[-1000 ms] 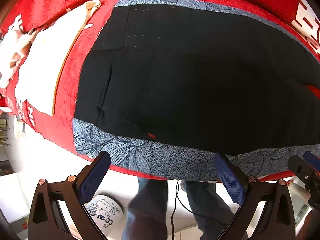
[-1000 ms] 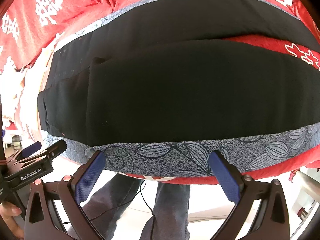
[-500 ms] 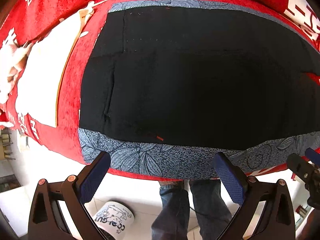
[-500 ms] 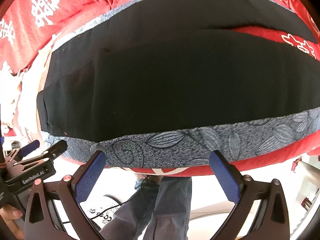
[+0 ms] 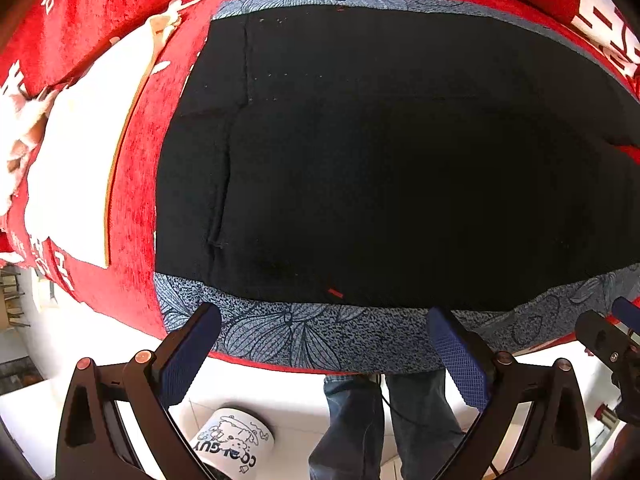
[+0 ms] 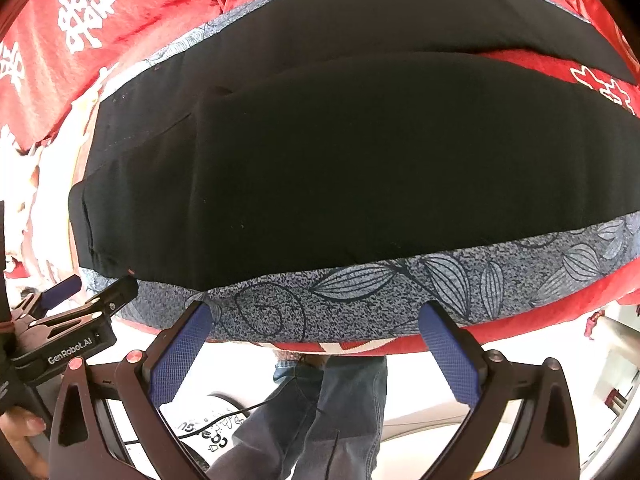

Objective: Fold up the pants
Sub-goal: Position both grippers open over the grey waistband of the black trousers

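Black pants (image 5: 400, 168) lie flat on a red cloth-covered table (image 5: 132, 216), with a grey leaf-print band (image 5: 304, 332) along their near and far edges. The two legs (image 6: 400, 152) run off to the right, with a red gap between them at the far right. My left gripper (image 5: 324, 344) is open at the near band by the waist end and holds nothing. My right gripper (image 6: 316, 332) is open over the same band further along the leg, also holding nothing. Each gripper shows at the side of the other's view: the right one (image 5: 608, 336), the left one (image 6: 76, 320).
A white sheet (image 5: 80, 168) lies on the red cloth left of the pants. Below the table edge are a person's jeans-clad legs (image 5: 384, 420), a white cartoon-printed cup (image 5: 232, 440) and a thin cable (image 6: 240, 412) on the floor. A hand (image 6: 20, 436) holds the left gripper.
Both grippers stayed open and edged a little closer to the near band. The legs and the cup below shifted to the right in the left wrist view.
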### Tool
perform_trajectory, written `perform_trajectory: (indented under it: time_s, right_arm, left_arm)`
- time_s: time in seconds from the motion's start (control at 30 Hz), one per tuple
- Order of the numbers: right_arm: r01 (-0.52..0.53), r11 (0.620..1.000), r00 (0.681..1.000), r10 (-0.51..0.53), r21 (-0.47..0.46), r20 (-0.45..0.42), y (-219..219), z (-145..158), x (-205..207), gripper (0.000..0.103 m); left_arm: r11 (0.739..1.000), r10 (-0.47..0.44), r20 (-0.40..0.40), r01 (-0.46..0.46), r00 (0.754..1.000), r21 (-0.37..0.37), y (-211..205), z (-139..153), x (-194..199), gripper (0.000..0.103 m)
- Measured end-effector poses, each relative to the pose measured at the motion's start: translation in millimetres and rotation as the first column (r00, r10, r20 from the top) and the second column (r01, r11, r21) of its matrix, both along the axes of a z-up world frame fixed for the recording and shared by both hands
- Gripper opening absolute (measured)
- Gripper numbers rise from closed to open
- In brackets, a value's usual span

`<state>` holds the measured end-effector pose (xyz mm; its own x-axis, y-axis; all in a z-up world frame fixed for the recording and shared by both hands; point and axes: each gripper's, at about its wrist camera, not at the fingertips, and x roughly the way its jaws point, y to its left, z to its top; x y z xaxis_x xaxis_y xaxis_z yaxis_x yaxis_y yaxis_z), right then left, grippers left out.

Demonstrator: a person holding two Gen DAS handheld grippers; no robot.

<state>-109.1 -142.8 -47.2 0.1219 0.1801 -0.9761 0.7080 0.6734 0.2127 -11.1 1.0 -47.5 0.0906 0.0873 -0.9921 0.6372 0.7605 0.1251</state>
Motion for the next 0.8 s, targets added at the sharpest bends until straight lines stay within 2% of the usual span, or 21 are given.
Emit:
perform_trajectory:
  time_s: [0.8]
  right_arm:
    - [-0.007, 1.000, 1.000, 0.007, 0.007, -0.007, 8.1, -0.4, -0.9, 0.103]
  left_arm:
    - [1.000, 0.011, -0.003, -0.011, 1.000, 0.002, 5.2, -2.7, 1.9, 0.103]
